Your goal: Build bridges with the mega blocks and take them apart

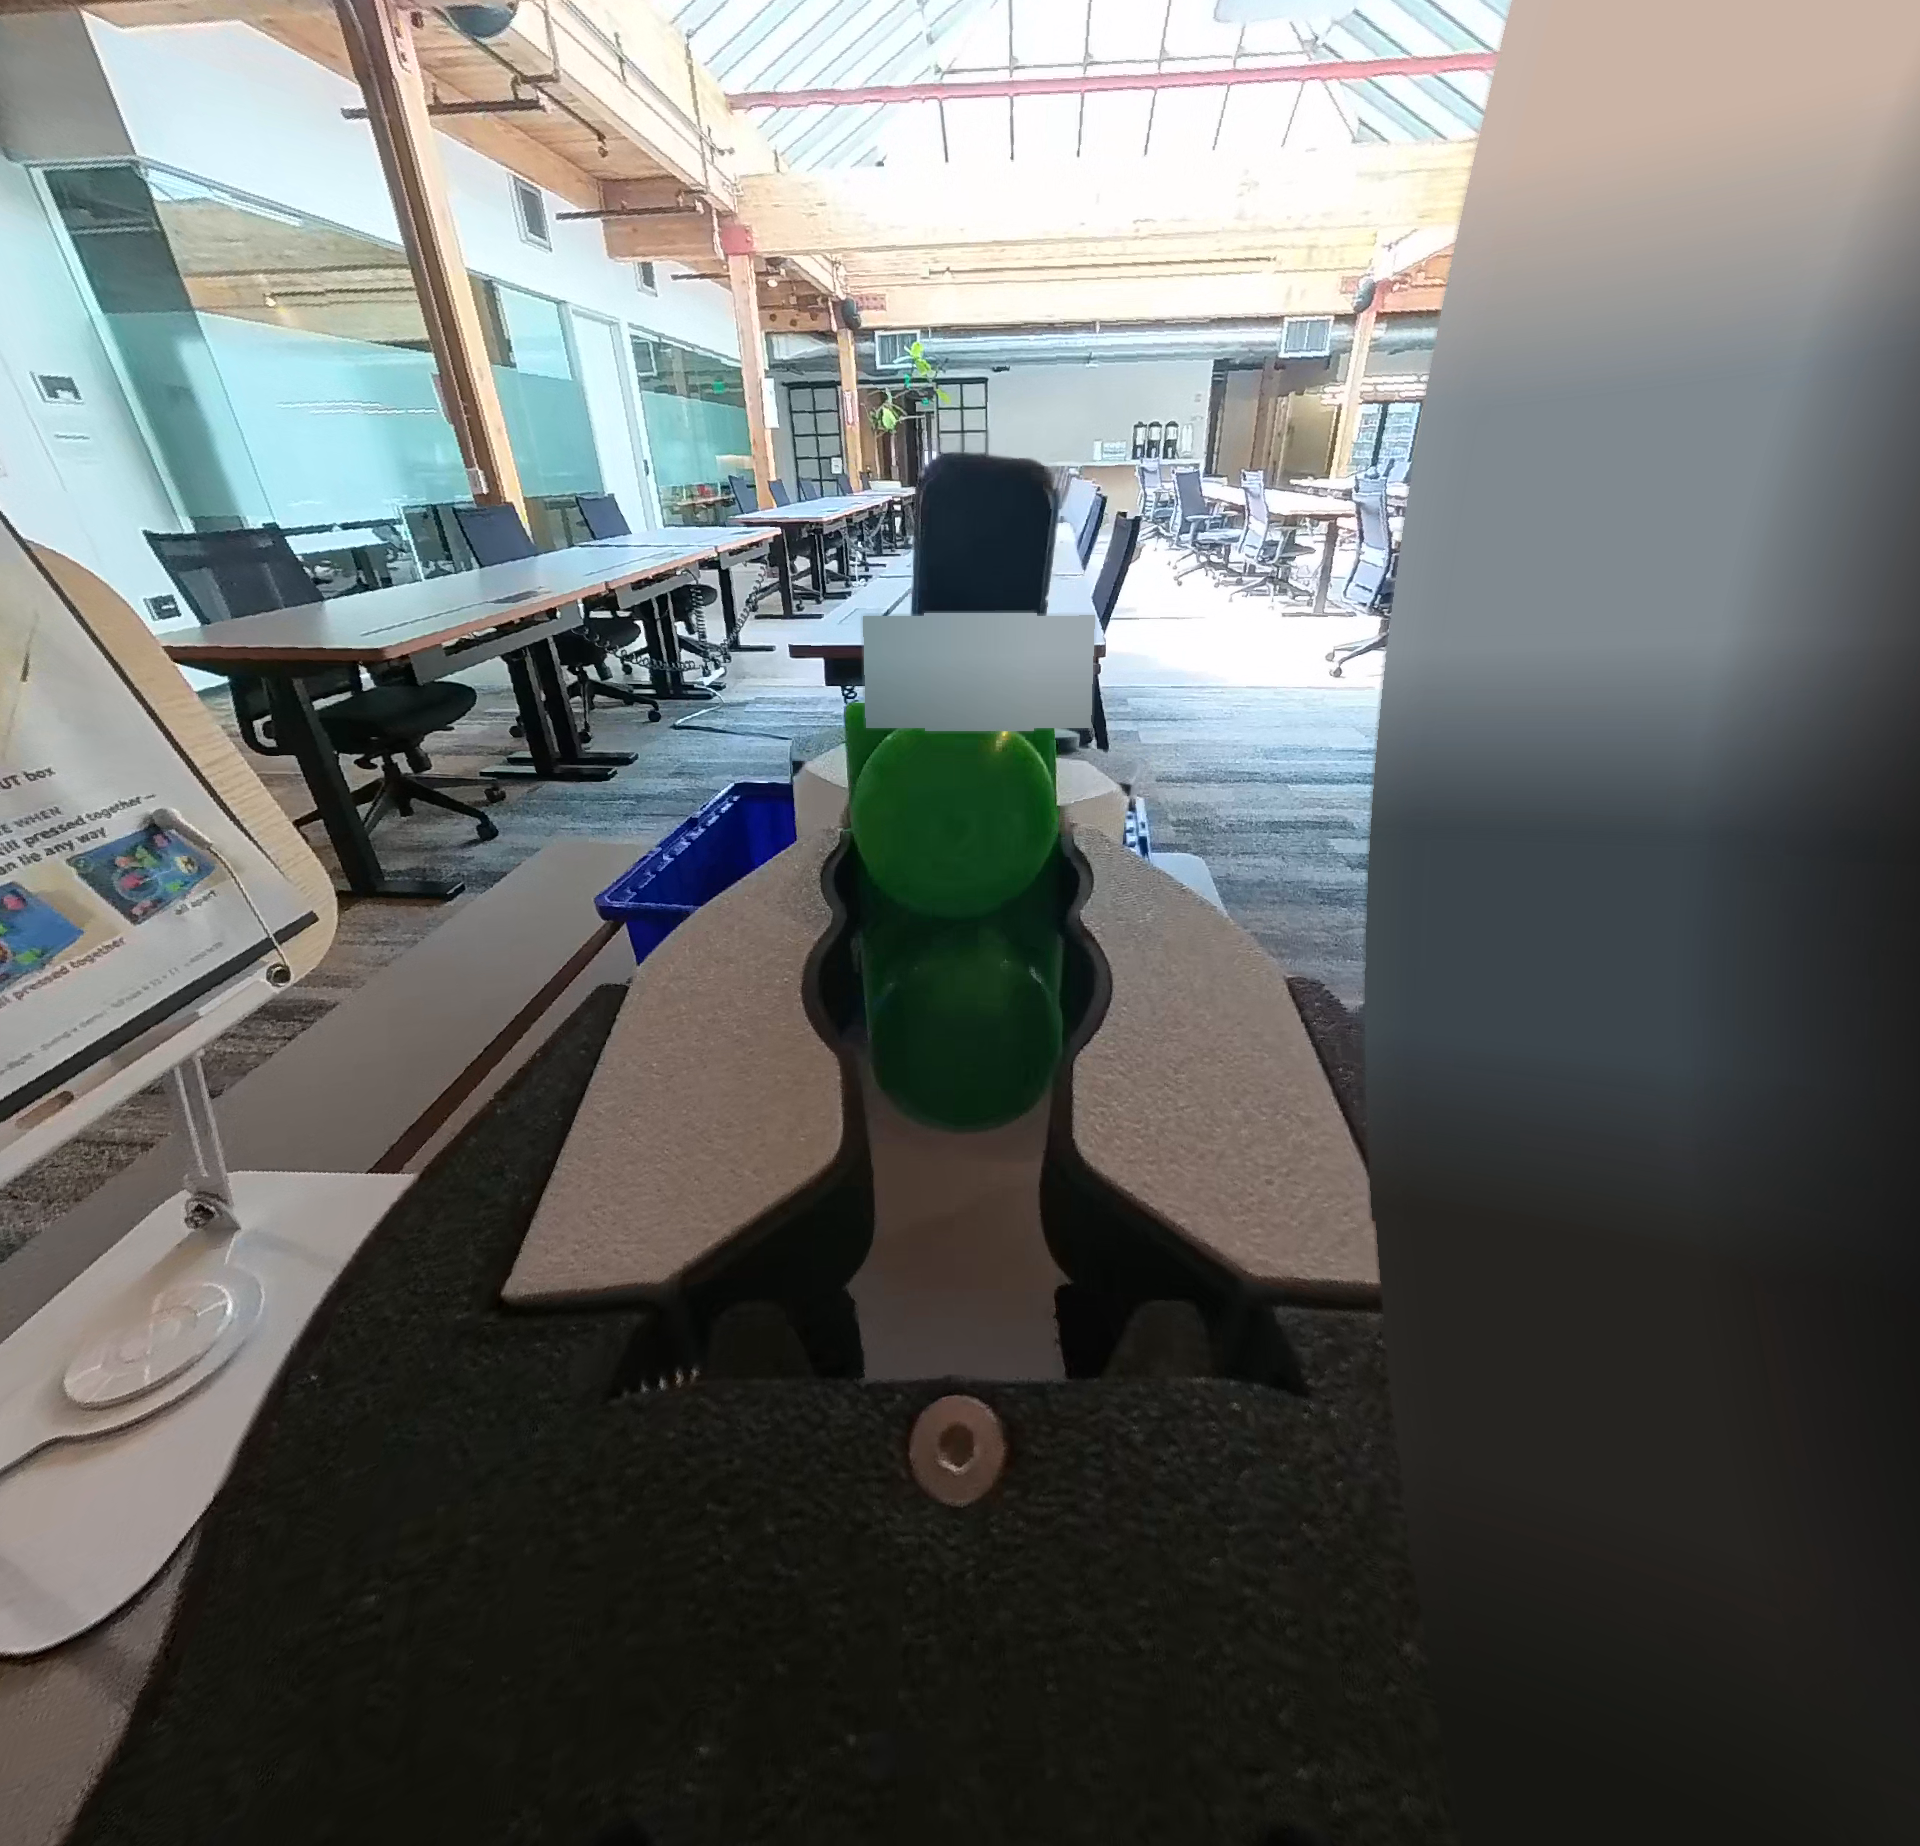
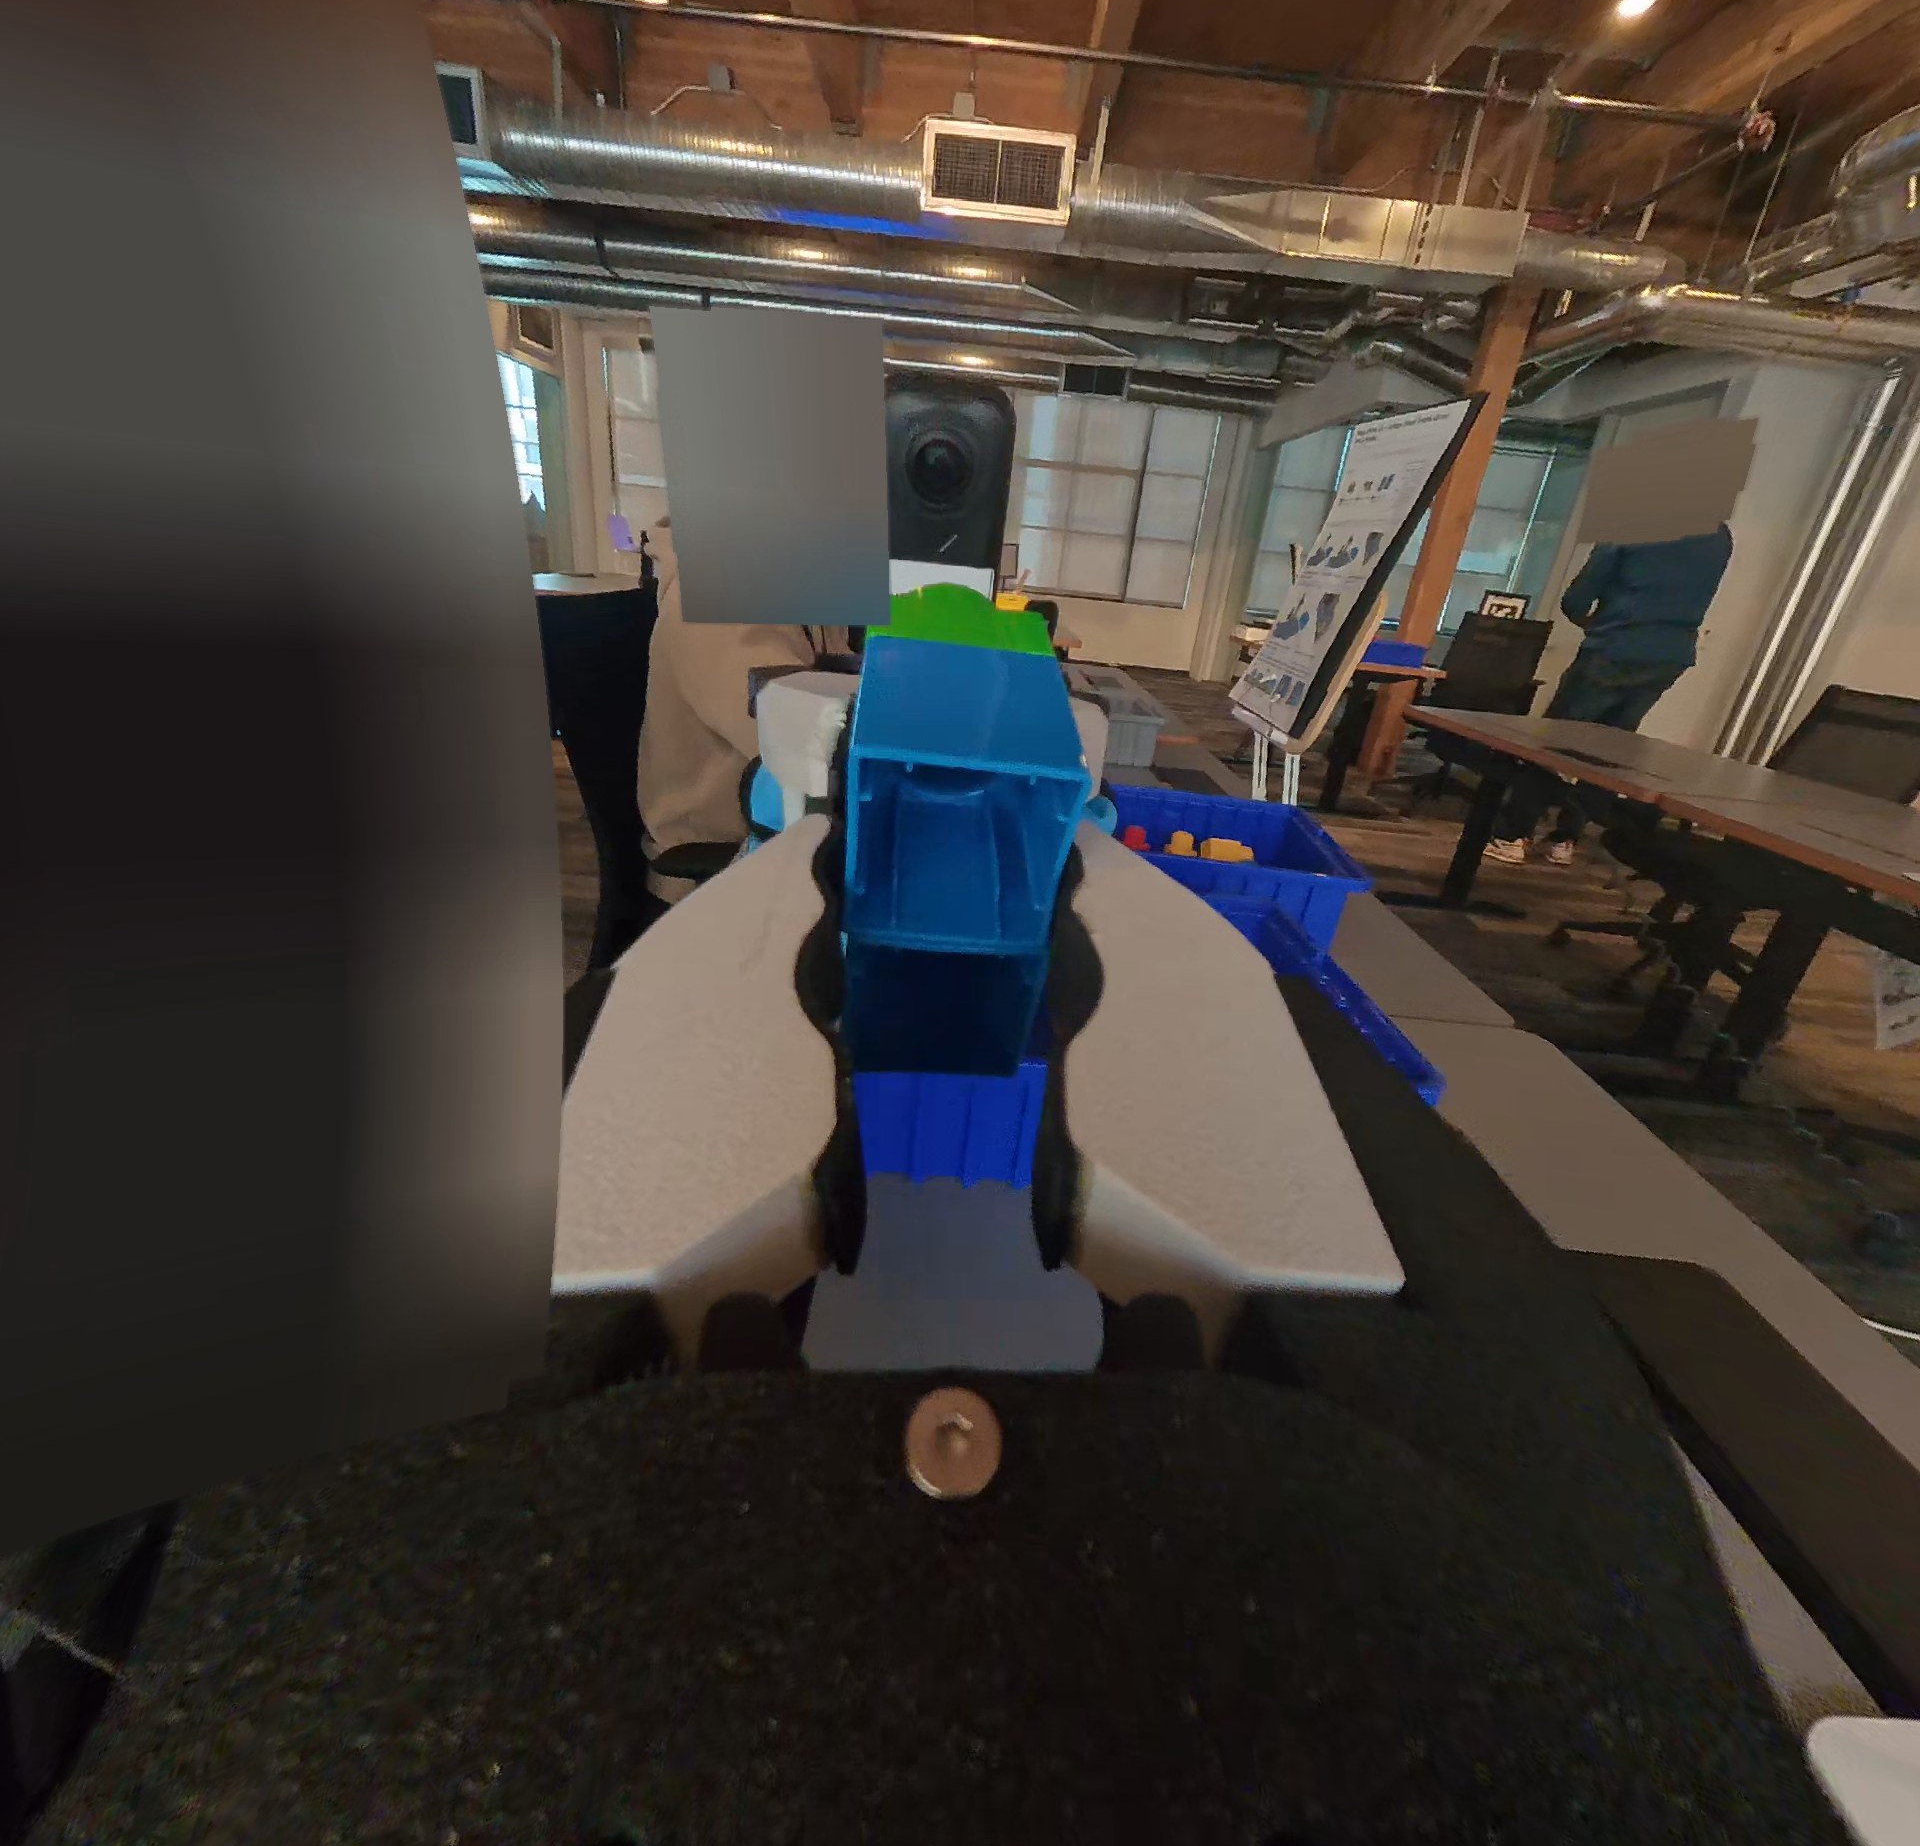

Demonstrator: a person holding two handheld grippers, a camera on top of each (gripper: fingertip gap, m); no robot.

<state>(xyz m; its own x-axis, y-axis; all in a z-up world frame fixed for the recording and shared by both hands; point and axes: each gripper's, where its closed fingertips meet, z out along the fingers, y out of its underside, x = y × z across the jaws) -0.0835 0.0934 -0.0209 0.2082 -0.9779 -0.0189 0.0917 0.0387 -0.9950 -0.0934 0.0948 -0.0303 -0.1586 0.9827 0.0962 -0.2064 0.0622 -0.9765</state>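
In the left wrist view my left gripper (image 1: 956, 866) is shut on a green mega block (image 1: 951, 840), its two round studs facing the camera. In the right wrist view my right gripper (image 2: 951, 861) is shut on a light blue mega block (image 2: 961, 809), its hollow underside facing the camera. The two grippers face each other, held in the air. The green block (image 2: 966, 617) shows just behind the top of the blue one. I cannot tell whether the two blocks are pressed together. The blue block is hidden in the left wrist view.
A blue bin (image 2: 1236, 851) holding small red and yellow blocks sits on the grey table (image 2: 1455, 986); it also shows in the left wrist view (image 1: 707, 866). An instruction board on a stand (image 1: 125, 861) is at the left. Desks and chairs are behind, and a person (image 2: 1642, 633) stands far right. Left and right tips are no more than a few centimetres apart.
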